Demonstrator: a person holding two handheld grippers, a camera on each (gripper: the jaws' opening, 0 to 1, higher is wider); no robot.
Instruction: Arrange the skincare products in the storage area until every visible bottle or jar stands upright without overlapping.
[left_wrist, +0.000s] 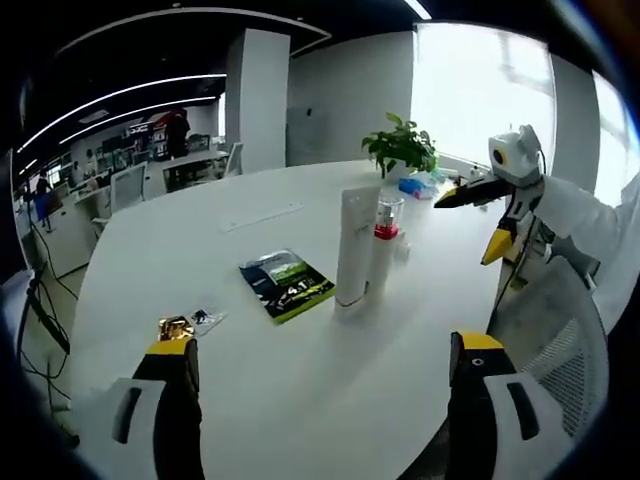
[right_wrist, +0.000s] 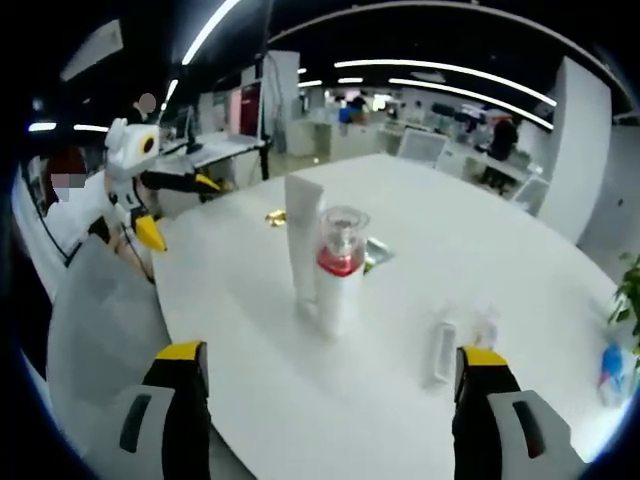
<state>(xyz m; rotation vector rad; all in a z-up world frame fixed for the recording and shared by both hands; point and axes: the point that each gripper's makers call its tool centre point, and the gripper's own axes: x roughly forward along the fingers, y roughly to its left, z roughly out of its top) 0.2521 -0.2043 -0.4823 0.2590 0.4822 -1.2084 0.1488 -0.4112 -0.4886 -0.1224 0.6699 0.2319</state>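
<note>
Skincare tube (left_wrist: 356, 250) and clear-capped bottle (left_wrist: 384, 240) stand upright, touching, on the white worktop (left_wrist: 200, 270), well ahead of both sets of jaws. Left gripper (left_wrist: 325, 352) and right gripper (right_wrist: 332, 360) are spread wide, holding nothing. A green booklet (left_wrist: 287, 284) lies beside the tube.

a large "4.1" can be read on the cover of the green and dark booklet (left_wrist: 286, 284) lying on the white tabletop (left_wrist: 300, 380); its smaller print is too blurred to read, as are the bottles' labels.
</note>
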